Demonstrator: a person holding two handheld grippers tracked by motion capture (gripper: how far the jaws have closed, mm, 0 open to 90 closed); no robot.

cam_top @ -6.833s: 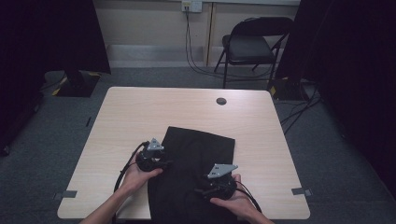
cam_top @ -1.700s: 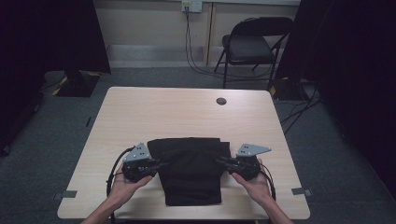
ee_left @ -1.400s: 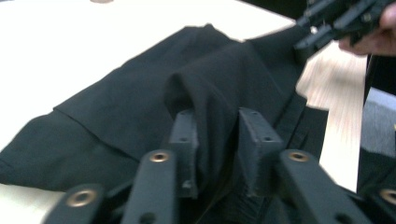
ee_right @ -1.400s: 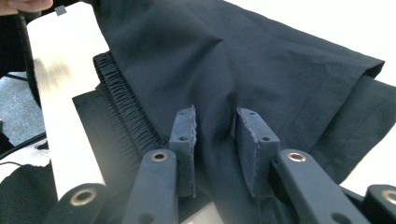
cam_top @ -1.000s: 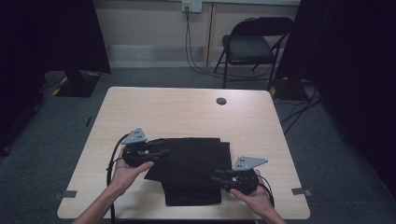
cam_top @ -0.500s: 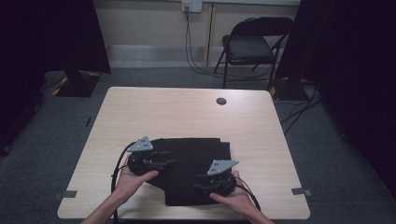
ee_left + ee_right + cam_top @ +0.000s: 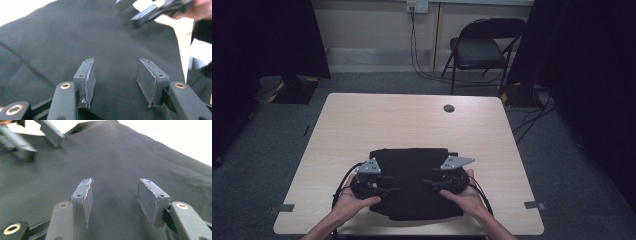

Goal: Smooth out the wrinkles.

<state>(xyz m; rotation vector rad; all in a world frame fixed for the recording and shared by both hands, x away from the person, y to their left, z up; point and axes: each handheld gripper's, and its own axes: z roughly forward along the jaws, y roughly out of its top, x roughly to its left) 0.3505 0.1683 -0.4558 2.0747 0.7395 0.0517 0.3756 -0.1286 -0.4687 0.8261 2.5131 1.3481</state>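
A black cloth [image 7: 412, 167] lies folded on the near half of the wooden table [image 7: 412, 120]. My left gripper [image 7: 393, 190] hovers over its left part, pointing right. My right gripper [image 7: 428, 182] is over its right part, pointing left at it. In the left gripper view the cloth [image 7: 62, 37] spreads under my left gripper [image 7: 116, 75], and the right gripper [image 7: 150, 13] shows far off. In the right gripper view the cloth [image 7: 125, 152] lies below my right gripper [image 7: 113, 195]. Both pairs of jaws have just been opening, and nothing is pinched between them.
A round cable hole [image 7: 448, 108] sits near the table's far edge. A folding chair [image 7: 482, 50] stands behind the table, with cables on the floor beside it. Tape marks [image 7: 286, 207] lie on the carpet by the near corners.
The right gripper slid left onto the cloth and the left gripper came nearer the person. Both now face each other over the cloth with jaws wider apart.
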